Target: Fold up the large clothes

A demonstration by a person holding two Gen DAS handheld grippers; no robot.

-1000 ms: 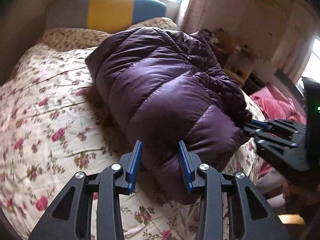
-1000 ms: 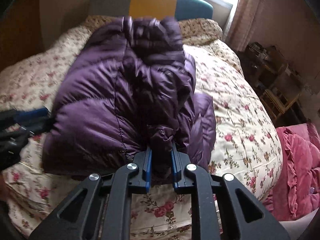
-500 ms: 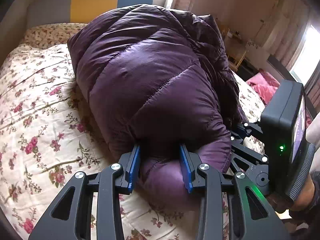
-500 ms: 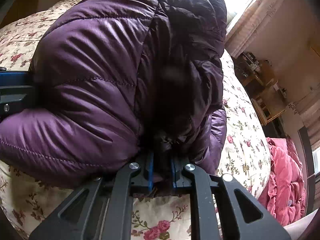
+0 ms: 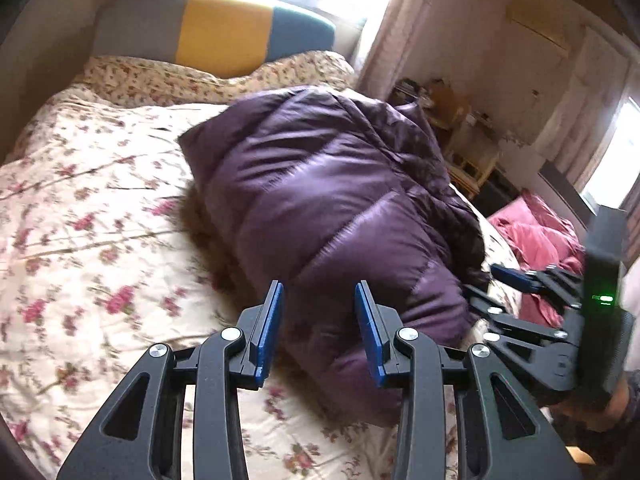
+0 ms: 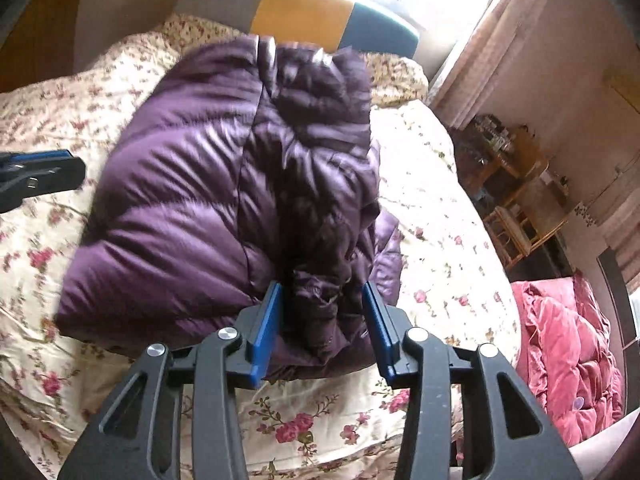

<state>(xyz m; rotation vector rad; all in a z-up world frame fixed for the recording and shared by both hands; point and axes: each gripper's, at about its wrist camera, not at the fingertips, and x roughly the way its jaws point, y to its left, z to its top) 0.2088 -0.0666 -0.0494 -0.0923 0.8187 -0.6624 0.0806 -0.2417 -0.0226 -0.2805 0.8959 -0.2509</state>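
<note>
A purple quilted puffer jacket lies folded in a thick bundle on the floral bed cover; it also shows in the right wrist view. My left gripper is open and empty, just short of the bundle's near left edge. My right gripper is open, its blue pads either side of the dark bunched fold at the bundle's near edge, not pinching it. The right gripper also shows at the right of the left wrist view, and the left gripper at the left edge of the right wrist view.
A grey, yellow and teal headboard stands at the far end with a floral pillow. A pink quilt lies beyond the bed's right side. Wooden shelves with clutter stand by the right wall.
My right gripper was shut on the jacket's dark fold and has opened and let it go. Both grippers have pulled back from the bundle, which has settled on the bed.
</note>
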